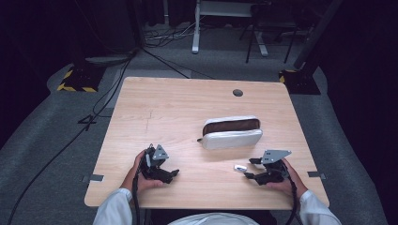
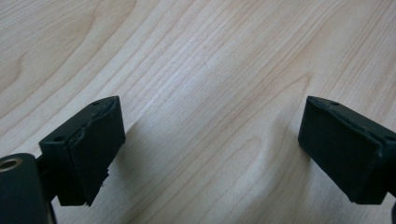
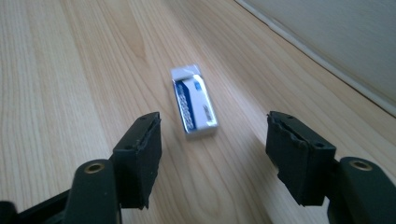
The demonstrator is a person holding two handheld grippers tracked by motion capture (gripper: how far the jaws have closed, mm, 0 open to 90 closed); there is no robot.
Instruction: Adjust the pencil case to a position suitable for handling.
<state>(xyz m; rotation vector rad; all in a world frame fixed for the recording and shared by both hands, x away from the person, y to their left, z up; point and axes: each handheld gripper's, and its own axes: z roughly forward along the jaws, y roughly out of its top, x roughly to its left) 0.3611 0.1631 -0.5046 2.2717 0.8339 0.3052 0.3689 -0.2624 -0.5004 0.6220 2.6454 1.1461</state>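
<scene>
On the wooden table the high view takes in one left gripper at the near left, one grey zip pouch lying open past the middle, one small eraser, and one right gripper just beside that eraser. The left gripper view adds that its jaws stand wide apart over bare wood. The right gripper view alone makes out the eraser's blue-and-white sleeve, lying flat just ahead of jaws spread apart and touching nothing.

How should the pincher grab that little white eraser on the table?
Grip the eraser across its two long sides, near the middle of the blue sleeve. It lies flat, with its long axis pointing away from the right gripper, whose jaws stand open, wider than the eraser. So probably slide straight forward, low over the table, then close.
</scene>
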